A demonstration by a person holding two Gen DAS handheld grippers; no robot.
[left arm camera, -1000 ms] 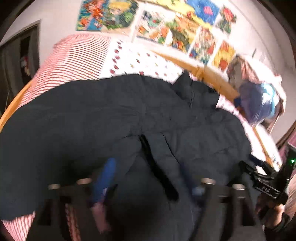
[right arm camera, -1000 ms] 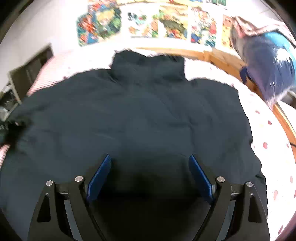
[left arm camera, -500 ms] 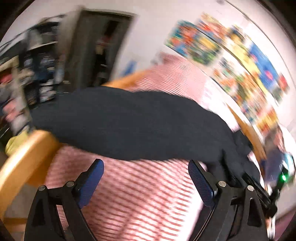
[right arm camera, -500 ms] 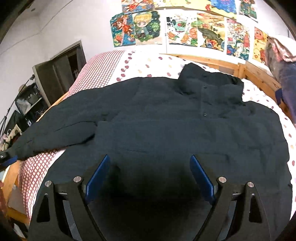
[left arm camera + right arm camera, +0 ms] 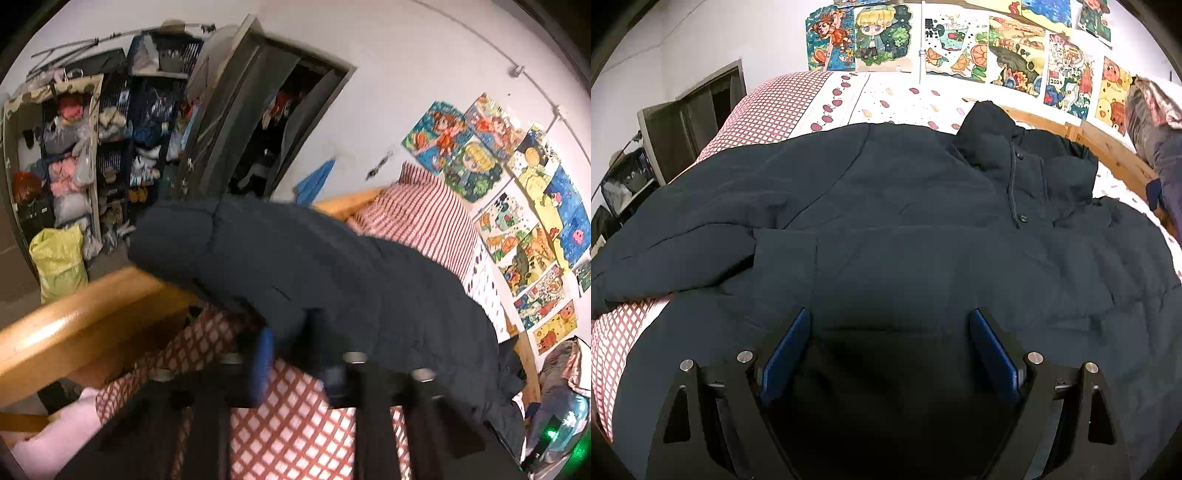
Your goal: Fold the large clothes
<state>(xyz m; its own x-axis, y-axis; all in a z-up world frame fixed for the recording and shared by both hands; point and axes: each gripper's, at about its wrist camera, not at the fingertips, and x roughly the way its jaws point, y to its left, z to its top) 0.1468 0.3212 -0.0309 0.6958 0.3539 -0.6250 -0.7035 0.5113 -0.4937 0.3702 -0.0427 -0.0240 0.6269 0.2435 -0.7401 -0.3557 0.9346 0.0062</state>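
While hunting for anything readable, found just "2024" on one cartoon poster in the right wrist view. Couldn't decipher the lettering on the other posters, and spotted no brand tag anywhere. Counted one jacket, dark navy and puffy, spread front-up across the bed with its collar toward the poster wall and two snaps showing down the collar opening. Counted two tools as well, each with two blue pads. Looking along the right tool, can see it hanging over the jacket's lower half with jaws spread wide, holding nothing, only dark fabric below the gap. Only get the whole garment from that side, though. Switching to the left wrist view, get stuff the other one barely catches: one sleeve stretched out so its cuff pokes past the wooden bed rail, cluttered shelves stuffed with clothes and bags, an open wardrobe, one yellow sack on the floor, plus a red checked sheet under the sleeve. Looking at the left tool, all motion blur, jaws just been closing and now nearly together, right at the sleeve's lower edge with that edge between the fingertips. Can't tell whether actually pinching the fabric or not.
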